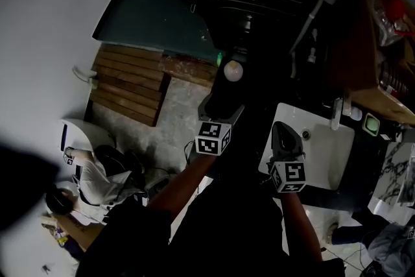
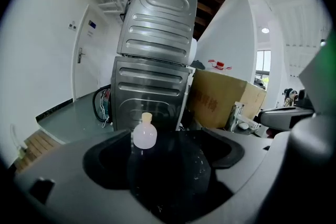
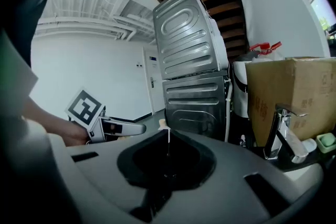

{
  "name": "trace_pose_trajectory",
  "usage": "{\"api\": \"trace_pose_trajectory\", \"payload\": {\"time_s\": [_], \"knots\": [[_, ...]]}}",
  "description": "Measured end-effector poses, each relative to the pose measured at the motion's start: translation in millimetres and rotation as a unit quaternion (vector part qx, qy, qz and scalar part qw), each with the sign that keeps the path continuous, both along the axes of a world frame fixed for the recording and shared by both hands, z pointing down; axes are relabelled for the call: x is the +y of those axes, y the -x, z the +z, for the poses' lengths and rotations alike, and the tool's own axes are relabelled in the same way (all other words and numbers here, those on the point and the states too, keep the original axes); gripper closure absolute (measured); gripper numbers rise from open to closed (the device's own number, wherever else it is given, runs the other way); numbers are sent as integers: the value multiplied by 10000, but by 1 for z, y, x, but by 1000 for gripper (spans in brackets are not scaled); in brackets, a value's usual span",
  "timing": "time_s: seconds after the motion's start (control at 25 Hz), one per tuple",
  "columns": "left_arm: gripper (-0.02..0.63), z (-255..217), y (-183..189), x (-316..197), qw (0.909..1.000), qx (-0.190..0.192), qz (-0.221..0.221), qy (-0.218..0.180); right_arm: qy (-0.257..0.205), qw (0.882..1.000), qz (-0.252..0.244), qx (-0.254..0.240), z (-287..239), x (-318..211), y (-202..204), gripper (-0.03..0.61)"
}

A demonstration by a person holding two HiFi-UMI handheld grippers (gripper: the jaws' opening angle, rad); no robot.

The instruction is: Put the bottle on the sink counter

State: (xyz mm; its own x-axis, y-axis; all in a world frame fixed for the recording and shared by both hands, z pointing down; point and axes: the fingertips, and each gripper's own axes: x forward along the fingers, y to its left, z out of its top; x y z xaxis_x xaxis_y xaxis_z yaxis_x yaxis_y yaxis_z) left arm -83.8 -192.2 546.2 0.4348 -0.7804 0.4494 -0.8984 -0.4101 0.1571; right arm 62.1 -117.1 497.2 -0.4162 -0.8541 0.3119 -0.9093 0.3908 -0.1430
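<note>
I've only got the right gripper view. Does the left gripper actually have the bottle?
Observer: Yes. The left gripper view shows the left gripper shut on the bottle, cap end up.
Operator: Where's my right gripper relative to the sink?
Observer: In the head view, the right gripper is over the left part of the white sink basin.
Operator: And the bottle?
Observer: The head view shows it held left of the basin.

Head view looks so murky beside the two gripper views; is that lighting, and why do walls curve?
Head view: underexposed, only the white sink basin and white wall read bright. Left gripper view: evenly lit, the dark bottle with pale shoulder and tan cap clear, the stacked steel machines bowed by the wide lens. Right gripper view: same bowing, black vignette at the edges.
</note>
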Motion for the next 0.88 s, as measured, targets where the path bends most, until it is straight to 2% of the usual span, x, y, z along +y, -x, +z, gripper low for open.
{"api": "trace_pose_trajectory", "payload": {"time_s": [0.12,0.24,0.44,0.68,0.88], "knots": [[209,-15,-2,22,9999,46,62,-136,-73,9997,91,-218,-18,11,4,540],[209,-31,-1,38,9995,253,55,-199,-206,9992,161,-299,-35,18,7,540],[209,-60,2,66,9977,526,149,-407,-284,9991,288,-101,-44,34,10,540],[212,-100,14,92,9930,734,360,-854,-343,9979,551,-14,-55,53,19,540],[236,-108,14,106,9922,731,602,-805,-396,9973,625,32,-73,69,30,540]]}}
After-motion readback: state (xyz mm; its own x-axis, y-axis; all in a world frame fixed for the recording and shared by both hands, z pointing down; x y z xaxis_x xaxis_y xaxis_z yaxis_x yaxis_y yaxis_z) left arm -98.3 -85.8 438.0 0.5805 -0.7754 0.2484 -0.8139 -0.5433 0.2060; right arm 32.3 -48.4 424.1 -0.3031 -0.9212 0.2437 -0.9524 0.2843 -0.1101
